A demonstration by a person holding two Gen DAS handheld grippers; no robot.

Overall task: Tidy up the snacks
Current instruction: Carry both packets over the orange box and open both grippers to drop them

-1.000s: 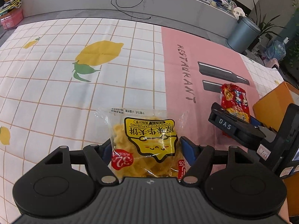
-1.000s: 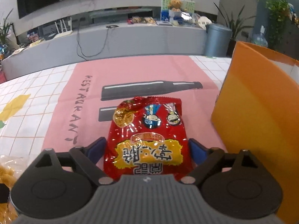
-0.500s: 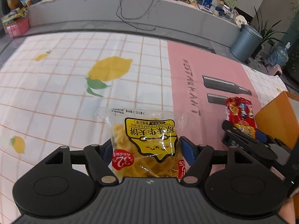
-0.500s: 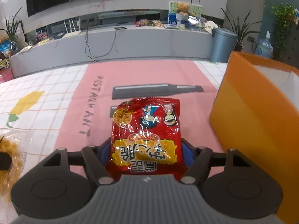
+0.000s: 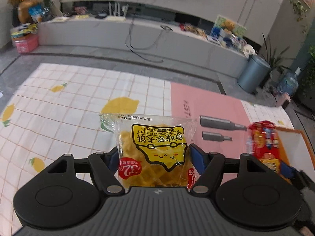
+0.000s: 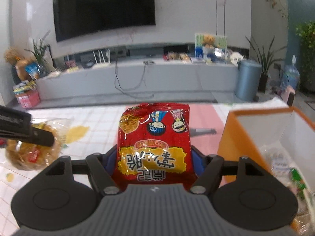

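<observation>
Above white lemon-print checked tablecloth [image 5: 59,118], left gripper [image 5: 153,157] pinching clear plastic pack of yellow fried snack with yellow label [image 5: 155,153] between blue finger pads [image 5: 196,157], pack lifted off cloth, sticking forward; pink mat with grey bottle print [image 5: 206,106] lying further right; right gripper [image 6: 153,157] clamping glossy red foil noodle-snack bag with cartoon faces [image 6: 154,143], bag sitting upright between closed-in fingers, raised beside open orange cardboard box with white inside [image 6: 232,133]; several wrapped packets [image 6: 279,161] lying blurred inside box
</observation>
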